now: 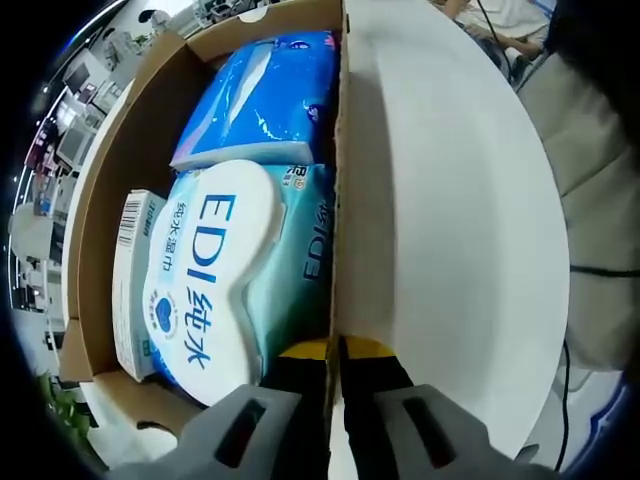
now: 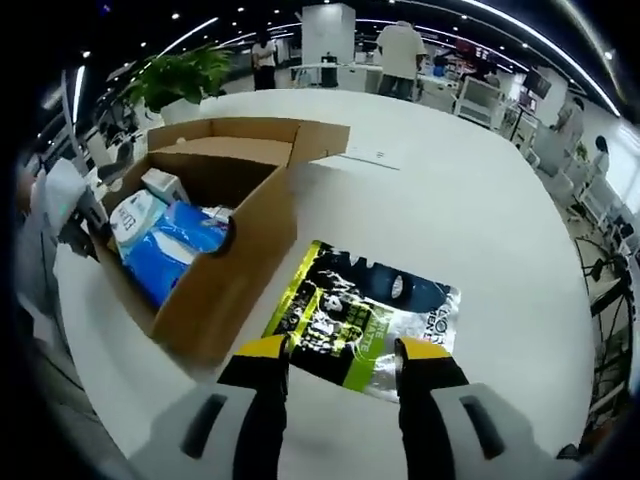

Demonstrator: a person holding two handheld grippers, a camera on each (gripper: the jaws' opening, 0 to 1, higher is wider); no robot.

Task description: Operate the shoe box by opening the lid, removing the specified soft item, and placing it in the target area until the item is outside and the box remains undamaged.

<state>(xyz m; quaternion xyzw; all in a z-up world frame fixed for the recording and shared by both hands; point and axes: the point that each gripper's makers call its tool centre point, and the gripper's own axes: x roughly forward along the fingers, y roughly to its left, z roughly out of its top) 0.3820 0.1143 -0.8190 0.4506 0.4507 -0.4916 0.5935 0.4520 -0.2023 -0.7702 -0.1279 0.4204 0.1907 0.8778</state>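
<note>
- The left gripper (image 1: pixel 335 365) has its two jaws nearly closed on the cardboard side wall of the shoe box (image 1: pixel 110 200), one jaw inside and one outside; a hard squeeze or a twist of the hand there could crease or tear that thin wall, which is the very damage the task forbids.
- The right gripper (image 2: pixel 340 370) hangs with its jaws well parted and nothing between them, just above the near edge of the yellow-and-black foil pouch (image 2: pixel 365 315) that lies flat on the white table (image 2: pixel 480 200) beside the box; I take this pouch for the soft item already outside, though that is a judgement.
- If the right gripper drops again it may snag the pouch and drag it back against the box; if the left one pulls while clamped, the open box may slide towards the table edge, which looks near on that side.
- The left gripper view looks straight down into the box: an EDI wet-wipes pack (image 1: pixel 215 280), a blue soft pack (image 1: pixel 265 95) behind it, and a small white carton (image 1: pixel 135 280) wedged against the wall.
- The right gripper view gives what that one lacks: the lid flaps open, the whole box from outside, the pouch on the table, a potted plant (image 2: pixel 185 75) and people standing far back in the room.
</note>
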